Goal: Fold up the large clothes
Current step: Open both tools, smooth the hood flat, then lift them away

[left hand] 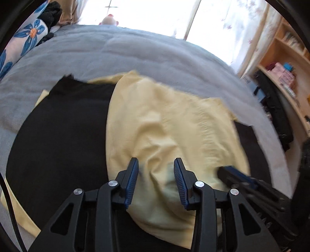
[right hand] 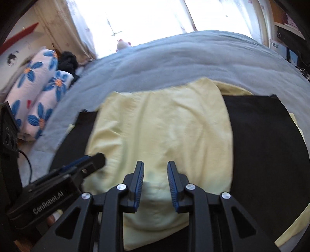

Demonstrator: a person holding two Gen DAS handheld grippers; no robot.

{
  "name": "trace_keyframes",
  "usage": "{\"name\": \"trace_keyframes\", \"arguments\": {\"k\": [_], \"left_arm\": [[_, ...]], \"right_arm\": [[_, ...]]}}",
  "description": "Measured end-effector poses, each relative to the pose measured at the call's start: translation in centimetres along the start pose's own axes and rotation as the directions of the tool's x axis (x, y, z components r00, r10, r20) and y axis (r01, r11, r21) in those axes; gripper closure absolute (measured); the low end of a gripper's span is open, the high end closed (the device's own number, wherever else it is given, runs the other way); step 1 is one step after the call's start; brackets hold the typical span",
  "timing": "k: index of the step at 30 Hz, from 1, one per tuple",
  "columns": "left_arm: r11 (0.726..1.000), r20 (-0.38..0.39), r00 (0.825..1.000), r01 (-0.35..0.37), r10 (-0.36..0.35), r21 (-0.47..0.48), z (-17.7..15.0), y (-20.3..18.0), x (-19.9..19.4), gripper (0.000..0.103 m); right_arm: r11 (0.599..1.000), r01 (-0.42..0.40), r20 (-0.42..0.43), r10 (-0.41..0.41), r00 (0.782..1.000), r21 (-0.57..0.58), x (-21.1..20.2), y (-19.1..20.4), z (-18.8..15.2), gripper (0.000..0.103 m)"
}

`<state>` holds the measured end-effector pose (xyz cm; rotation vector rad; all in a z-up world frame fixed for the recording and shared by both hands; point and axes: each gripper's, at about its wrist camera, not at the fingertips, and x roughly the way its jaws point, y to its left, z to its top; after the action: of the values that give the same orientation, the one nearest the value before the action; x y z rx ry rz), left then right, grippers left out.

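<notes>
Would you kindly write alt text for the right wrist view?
The right gripper, jaws open and empty, hovers over a pale yellow garment lying on black fabric on a grey bed; the left gripper enters beside it.

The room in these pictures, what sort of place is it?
Most likely a bedroom. The clothes lie on a bed with a grey cover, flower-print pillows are stacked at one end, a curtained window stands behind it, and wooden shelves run along one side.
</notes>
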<state>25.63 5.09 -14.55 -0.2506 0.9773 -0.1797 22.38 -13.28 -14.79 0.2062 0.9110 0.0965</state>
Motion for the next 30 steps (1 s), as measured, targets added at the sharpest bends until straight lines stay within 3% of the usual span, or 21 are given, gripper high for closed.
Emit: {"name": "trace_keyframes", "arguments": {"k": [2, 4, 7, 19, 27, 30], "left_arm": [[1.000, -0.023, 1.000, -0.012, 0.012, -0.023, -0.2, 0.7, 1.0, 0.072], [0.999, -0.013, 1.000, 0.011, -0.012, -0.035, -0.4, 1.2, 1.1, 0.073], [1.000, -0.007, 1.000, 0.012, -0.012, -0.017, -0.7, 1.1, 1.1, 0.073], [1.000, -0.021, 1.000, -0.021, 0.021, 0.008, -0.5, 0.5, 0.8, 0.072], [0.997, -0.022, 0.997, -0.071, 0.072, 0.024, -0.4, -0.5, -1.4, 0.048], [0.996, -0.011, 0.996, -0.086, 0.087, 0.032, -0.9, -0.8, -3.3, 0.047]], "right_arm": [[0.997, 0.079, -0.005, -0.079, 0.997, 0.007, 0.2, -1.5, -0.6, 0.093], [0.997, 0.077, -0.018, -0.076, 0.997, 0.031, 0.3, -3.1, -1.2, 0.103], [0.998, 0.040, -0.015, -0.040, 0.999, 0.051, 0.1, -4.2, -2.2, 0.103], [0.995, 0.051, -0.054, -0.047, 0.997, 0.082, 0.2, -4.0, -2.0, 0.101], [0.993, 0.062, -0.076, -0.055, 0.996, 0.096, -1.0, -3.1, -2.0, 0.098], [0.991, 0.053, -0.088, -0.042, 0.995, 0.125, -2.2, -2.8, -2.3, 0.095]]}}
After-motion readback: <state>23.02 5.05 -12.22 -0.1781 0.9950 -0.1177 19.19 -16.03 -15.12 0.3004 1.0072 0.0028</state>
